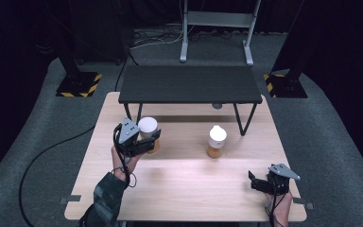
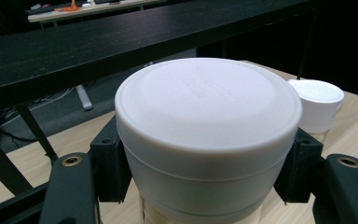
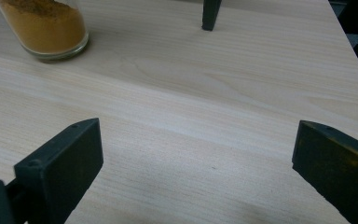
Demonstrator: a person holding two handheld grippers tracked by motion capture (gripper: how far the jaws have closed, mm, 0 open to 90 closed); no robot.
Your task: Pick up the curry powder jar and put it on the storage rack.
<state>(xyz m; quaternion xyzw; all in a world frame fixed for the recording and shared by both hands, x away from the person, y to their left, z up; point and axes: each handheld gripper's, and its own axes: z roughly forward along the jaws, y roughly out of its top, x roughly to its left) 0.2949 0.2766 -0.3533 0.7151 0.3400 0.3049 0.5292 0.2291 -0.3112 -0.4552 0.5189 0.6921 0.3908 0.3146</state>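
Observation:
A glass jar with a white lid [image 1: 148, 126] stands at the table's left, in front of the black shelf. My left gripper [image 1: 147, 142] is shut on it just under the lid. In the left gripper view the same lid [image 2: 208, 105] looms large, with a black pad [image 2: 109, 168] pressed to each side of the jar. A second white-lidded jar [image 1: 217, 141] of orange powder stands mid-table, also seen behind as a jar [image 2: 316, 105]. My right gripper [image 1: 254, 181] rests open near the table's right front corner; its jaws stand wide over bare wood, and the powder jar [image 3: 46, 28] lies ahead at the upper left.
A low black shelf [image 1: 189, 84] on thin legs spans the back of the wooden table [image 1: 179, 189]; one leg [image 3: 209, 14] stands ahead of the right gripper. A metal stand and cables lie on the floor beyond.

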